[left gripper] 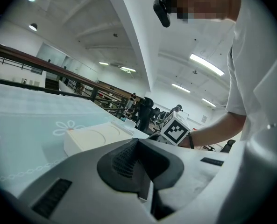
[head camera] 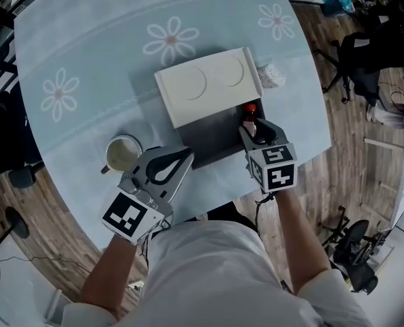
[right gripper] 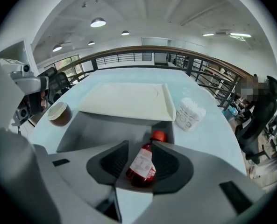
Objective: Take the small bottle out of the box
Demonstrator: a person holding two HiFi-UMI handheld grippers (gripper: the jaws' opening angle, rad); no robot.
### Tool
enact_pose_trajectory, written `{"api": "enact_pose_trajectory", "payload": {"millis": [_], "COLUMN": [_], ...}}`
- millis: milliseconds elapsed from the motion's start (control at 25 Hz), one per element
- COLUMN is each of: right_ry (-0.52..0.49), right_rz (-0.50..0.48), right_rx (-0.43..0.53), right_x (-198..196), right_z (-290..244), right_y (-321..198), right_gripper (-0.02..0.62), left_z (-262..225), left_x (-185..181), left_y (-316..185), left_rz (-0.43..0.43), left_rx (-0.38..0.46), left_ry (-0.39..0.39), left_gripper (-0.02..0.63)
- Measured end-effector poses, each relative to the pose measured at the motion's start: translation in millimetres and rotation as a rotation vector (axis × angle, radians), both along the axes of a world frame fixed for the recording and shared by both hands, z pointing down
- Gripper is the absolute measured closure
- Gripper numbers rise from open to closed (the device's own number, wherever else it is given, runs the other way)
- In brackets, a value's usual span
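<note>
A grey box [head camera: 212, 142] stands open on the table, its cream lid [head camera: 208, 84] folded back. At the box's right end lies a small red bottle [head camera: 250, 116] with a red cap and white label. My right gripper [head camera: 253, 132] points steeply down over it. In the right gripper view the bottle [right gripper: 142, 164] lies tilted between the open jaws of that gripper [right gripper: 140, 146], with a gap on the left pad's side. My left gripper [head camera: 186, 157] hovers at the box's front left corner, shut on nothing; its pads meet in the left gripper view [left gripper: 138, 143].
A cup of brown drink [head camera: 123, 153] stands left of the box, close to the left gripper. A white patterned cup [head camera: 271, 75] stands past the box's right far corner. The round table [head camera: 86, 46] has a pale blue flowered cloth; its edge is just behind both grippers.
</note>
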State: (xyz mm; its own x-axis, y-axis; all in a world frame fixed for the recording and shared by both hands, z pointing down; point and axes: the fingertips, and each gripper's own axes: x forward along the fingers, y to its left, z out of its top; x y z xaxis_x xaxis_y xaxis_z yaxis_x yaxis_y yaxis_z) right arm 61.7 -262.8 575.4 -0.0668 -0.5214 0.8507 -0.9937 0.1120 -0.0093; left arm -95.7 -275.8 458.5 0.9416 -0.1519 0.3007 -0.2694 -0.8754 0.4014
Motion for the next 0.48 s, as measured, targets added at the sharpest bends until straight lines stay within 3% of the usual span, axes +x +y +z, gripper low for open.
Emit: {"api": "enact_pose_trajectory", "payload": {"millis": [480], "right_ry": [0.025], "right_rz": [0.056], "right_rx": [-0.080], "right_x": [3.7], "right_z": [13.7], "right_y": [4.3], "right_gripper": [0.365], "left_z": [-1.3], "left_x": [-4.1], "left_y": [-14.6], "left_rz": [-0.034], "left_rx": [-0.021], "left_ry": [0.049], "left_gripper": [0.586]}}
